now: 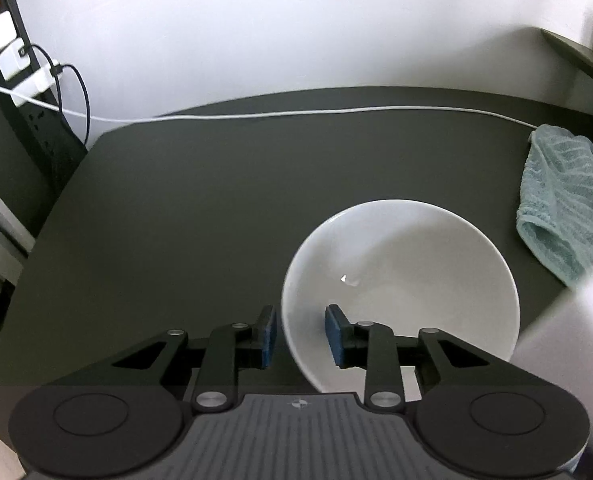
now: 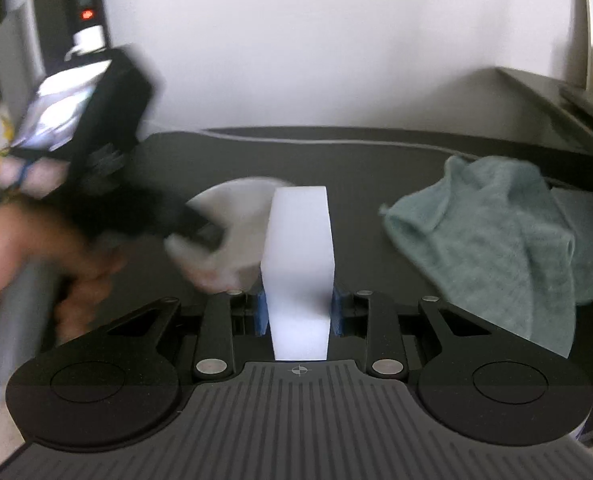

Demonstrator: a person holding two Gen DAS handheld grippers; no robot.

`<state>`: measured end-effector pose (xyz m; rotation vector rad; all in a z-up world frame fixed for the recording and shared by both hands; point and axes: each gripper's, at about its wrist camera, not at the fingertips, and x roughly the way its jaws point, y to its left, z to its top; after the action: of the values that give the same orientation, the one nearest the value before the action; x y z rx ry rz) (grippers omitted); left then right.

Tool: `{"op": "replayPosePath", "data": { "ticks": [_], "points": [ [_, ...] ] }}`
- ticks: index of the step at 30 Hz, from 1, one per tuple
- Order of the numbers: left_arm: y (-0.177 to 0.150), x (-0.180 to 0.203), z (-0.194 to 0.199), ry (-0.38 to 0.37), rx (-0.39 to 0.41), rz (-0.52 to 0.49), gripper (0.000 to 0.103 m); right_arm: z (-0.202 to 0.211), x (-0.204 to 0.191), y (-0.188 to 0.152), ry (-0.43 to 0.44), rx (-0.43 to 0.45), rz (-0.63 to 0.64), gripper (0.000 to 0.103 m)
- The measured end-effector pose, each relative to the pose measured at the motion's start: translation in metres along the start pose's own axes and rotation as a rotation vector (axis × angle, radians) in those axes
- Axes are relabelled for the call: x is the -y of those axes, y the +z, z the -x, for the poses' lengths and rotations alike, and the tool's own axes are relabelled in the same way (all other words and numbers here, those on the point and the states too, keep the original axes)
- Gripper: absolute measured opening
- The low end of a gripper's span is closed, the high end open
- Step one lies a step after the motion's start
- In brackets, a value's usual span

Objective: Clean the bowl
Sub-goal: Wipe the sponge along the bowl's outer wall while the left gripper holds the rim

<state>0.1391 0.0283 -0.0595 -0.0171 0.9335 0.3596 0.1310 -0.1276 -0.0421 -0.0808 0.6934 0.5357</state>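
at the far left a power strip (image 1: 0, 36) with white plugs stands off the bench (image 1: 184, 216) edge, and a white cable (image 1: 296, 113) runs from it along the back, clear of my work. my left gripper (image 1: 300, 334) has its fingers apart, straddling the near rim of the bowl (image 1: 400, 276): one blue pad sits outside the wall, the other inside, neither yet pressed to it, as far as i can tell. i judge this placement is for pinching the rim so the bowl won't slide while it is scrubbed. the bowl sits upright on the bench, right of centre in the left view, its inside white with one small glint. my right gripper (image 2: 299, 312) is clamped on a white sponge (image 2: 298, 264), held on end so a long free face sticks forward to reach into the bowl; it hangs just right of the bowl, its blurred corner showing in the left view. the right view is smeared by motion. farther right a teal towel (image 2: 496, 248) lies crumpled on the bench, likely kept near for drying.
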Motion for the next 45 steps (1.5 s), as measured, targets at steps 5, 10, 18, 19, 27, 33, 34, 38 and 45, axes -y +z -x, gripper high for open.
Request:
{"op": "replayPosePath", "data": {
  "ticks": [5,10,18,19,27,33,34,38,45],
  "points": [
    [-0.004,0.004,0.0,-0.013,-0.004,-0.027,0.03,-0.027,0.01,0.018,-0.014,-0.016,0.013,0.031],
    [-0.003,0.005,-0.005,-0.003,0.004,-0.053,0.029,-0.016,-0.006,0.004,-0.017,-0.021,0.057,0.031],
    [-0.004,-0.005,-0.002,0.022,0.018,-0.083,0.035,0.008,0.002,-0.012,-0.02,-0.016,0.052,0.031],
    [-0.005,-0.008,0.001,0.025,0.022,-0.083,0.04,0.003,0.007,-0.006,-0.026,-0.013,0.039,0.031],
    [-0.01,-0.007,0.003,-0.002,0.008,-0.071,0.027,-0.049,0.007,0.027,-0.029,0.008,0.085,0.031],
    [0.001,0.002,-0.015,0.016,0.055,-0.138,0.03,-0.021,-0.005,0.007,-0.001,0.0,0.116,0.031],
    [0.005,0.002,-0.018,0.021,0.06,-0.142,0.032,-0.013,-0.006,0.001,0.006,-0.006,0.11,0.031],
    [0.023,0.004,-0.029,0.026,0.064,-0.144,0.037,0.01,-0.008,-0.015,0.054,-0.016,0.065,0.031],
    [0.012,-0.012,-0.013,0.046,0.027,-0.086,0.042,-0.008,0.016,0.003,-0.01,0.001,0.041,0.031]
  ]
}}
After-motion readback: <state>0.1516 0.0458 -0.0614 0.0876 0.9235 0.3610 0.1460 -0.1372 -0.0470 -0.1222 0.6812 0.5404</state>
